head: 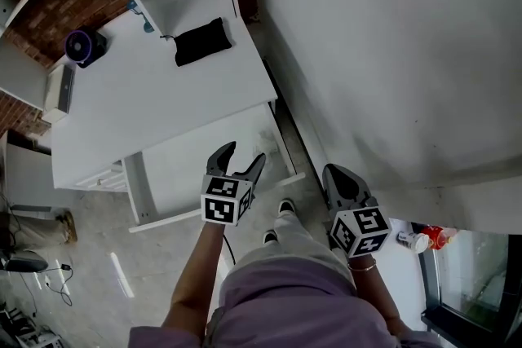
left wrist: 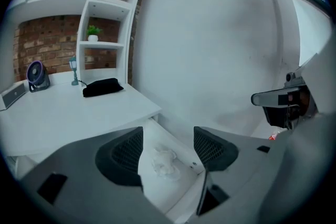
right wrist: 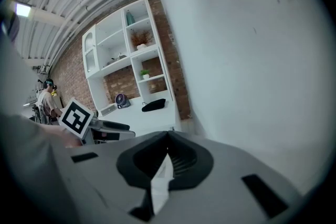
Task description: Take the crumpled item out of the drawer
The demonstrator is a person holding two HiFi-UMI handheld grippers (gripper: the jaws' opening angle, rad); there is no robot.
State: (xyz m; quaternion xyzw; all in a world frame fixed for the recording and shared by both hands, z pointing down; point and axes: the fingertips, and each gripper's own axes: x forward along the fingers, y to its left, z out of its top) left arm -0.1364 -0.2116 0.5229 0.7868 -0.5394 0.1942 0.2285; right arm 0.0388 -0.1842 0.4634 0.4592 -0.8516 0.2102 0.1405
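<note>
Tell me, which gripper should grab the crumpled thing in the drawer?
Left. The left gripper is open and aimed at the drawer, with the crumpled item showing right between its jaws. The right gripper is shut and off to the side, near the wall.

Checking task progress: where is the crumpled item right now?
In the left gripper view, the crumpled white item lies inside the open drawer under the desk, seen beyond the left gripper's open jaws, not yet gripped.
</note>
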